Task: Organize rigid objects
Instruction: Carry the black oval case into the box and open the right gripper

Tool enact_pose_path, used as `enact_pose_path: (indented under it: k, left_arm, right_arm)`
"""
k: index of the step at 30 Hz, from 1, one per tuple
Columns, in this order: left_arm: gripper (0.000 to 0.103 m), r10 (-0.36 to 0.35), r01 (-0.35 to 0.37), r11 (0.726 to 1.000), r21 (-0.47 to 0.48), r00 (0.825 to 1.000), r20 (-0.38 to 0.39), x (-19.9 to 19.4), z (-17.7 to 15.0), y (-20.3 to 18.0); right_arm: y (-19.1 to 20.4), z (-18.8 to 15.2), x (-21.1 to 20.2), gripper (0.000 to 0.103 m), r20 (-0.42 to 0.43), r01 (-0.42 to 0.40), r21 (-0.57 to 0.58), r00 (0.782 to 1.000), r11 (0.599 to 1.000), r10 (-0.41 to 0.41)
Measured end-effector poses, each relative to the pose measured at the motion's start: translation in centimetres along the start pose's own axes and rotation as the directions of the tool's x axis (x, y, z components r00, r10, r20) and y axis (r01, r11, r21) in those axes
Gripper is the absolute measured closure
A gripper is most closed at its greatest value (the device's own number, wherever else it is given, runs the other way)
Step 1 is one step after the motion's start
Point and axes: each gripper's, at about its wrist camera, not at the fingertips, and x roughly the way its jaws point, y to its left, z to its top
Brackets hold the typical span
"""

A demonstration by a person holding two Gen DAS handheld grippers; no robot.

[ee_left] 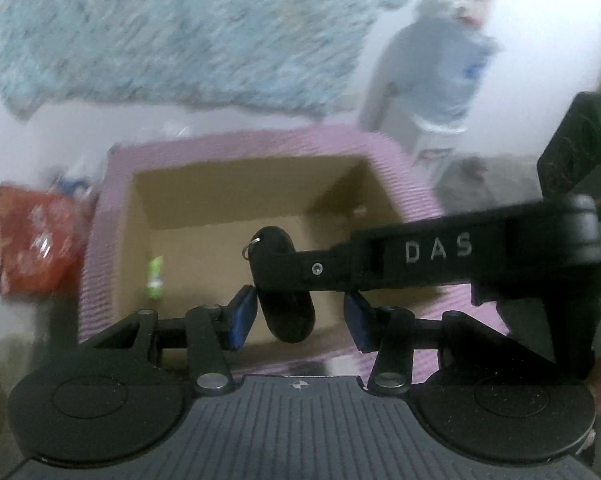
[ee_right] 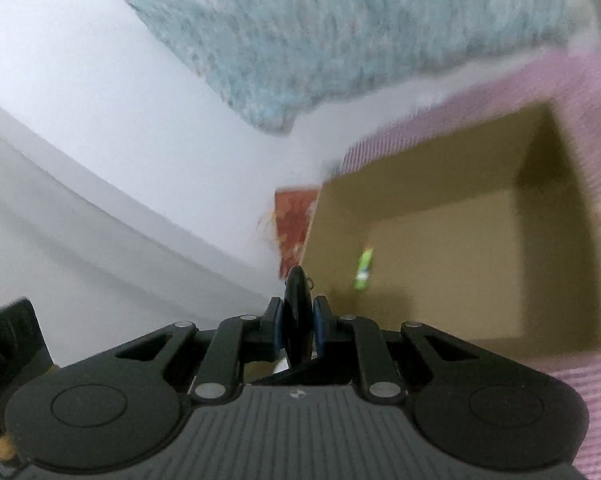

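1 black fob [ee_right: 298,312] clamped in right gripper [ee_right: 297,326] jaws; left gripper [ee_left: 300,318] jaws apart; 1 box [ee_right: 440,200].

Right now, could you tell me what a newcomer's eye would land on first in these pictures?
First, the black fob clamped edge-on in the right gripper, held above the near edge of the open cardboard box. In the left wrist view it hangs between the left gripper's blue pads, which stand apart from it. A small green item lies on the box floor.
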Motion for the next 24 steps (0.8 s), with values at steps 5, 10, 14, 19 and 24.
enact_pose_path:
  k: [5,10,14,19,24]
  left_arm:
    - [0.055,0.07,-0.08,0.993,-0.082,0.991,-0.11,4.3,1.0,4.1]
    - [0.049,0.13,-0.148,0.982,-0.121,0.981,-0.145,4.8,0.2,6.5]
    - [0.043,0.149,-0.168,0.977,-0.13,0.978,-0.147,4.4,0.4,7.0]
    - [0.041,0.145,-0.159,0.978,-0.135,0.983,-0.111,3.7,0.5,7.1]
    - [0.04,0.125,-0.132,0.982,-0.131,0.99,-0.06,1.5,0.4,6.2]
  right_arm:
    - [-3.3,3.7,7.3,0.086,-0.173,-0.007,0.161,0.984,0.987,0.035]
    - [-5.6,4.7,12.2,0.086,-0.268,0.04,0.238,0.963,0.97,0.026]
    - [-6.0,4.4,14.8,0.084,-0.332,0.097,0.247,0.943,0.964,-0.01]
    - [-5.9,4.4,15.7,0.077,-0.358,0.111,0.251,0.934,0.962,-0.015]
    - [-6.0,4.5,13.9,0.063,-0.329,0.115,0.253,0.944,0.961,-0.027]
